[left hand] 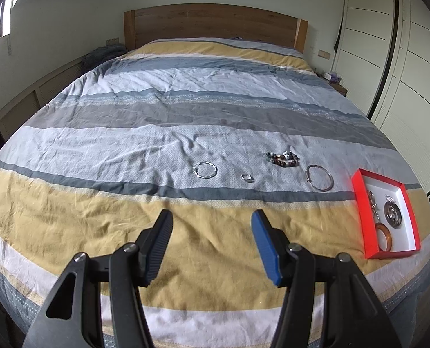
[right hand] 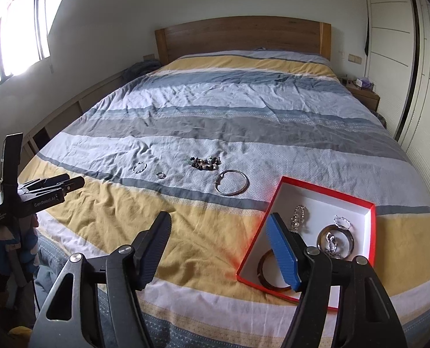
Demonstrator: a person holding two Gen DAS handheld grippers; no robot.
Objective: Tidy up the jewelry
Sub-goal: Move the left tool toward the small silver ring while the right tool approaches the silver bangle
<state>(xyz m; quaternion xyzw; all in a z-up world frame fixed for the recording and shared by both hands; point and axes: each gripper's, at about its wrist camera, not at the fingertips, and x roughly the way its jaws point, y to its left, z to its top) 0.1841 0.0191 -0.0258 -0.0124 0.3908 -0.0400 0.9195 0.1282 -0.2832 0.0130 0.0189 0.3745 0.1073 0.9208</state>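
Partly sorted: red box, lower right, holds several pieces; four pieces remain mid-frame on the bed, including a bangle. Left claw and right claw released, empty.

box right of bangle, both on bed

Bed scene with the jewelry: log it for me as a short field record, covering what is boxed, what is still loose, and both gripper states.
surface: striped bedspread
container: red box, lid off, white inside
in box: brown bangle, dark bangle, silver chain pieces
loose on bed: large silver bangle, beaded bracelets, small ring, thin silver bracelet
left gripper: open, holding nothing
right gripper: open, holding nothing
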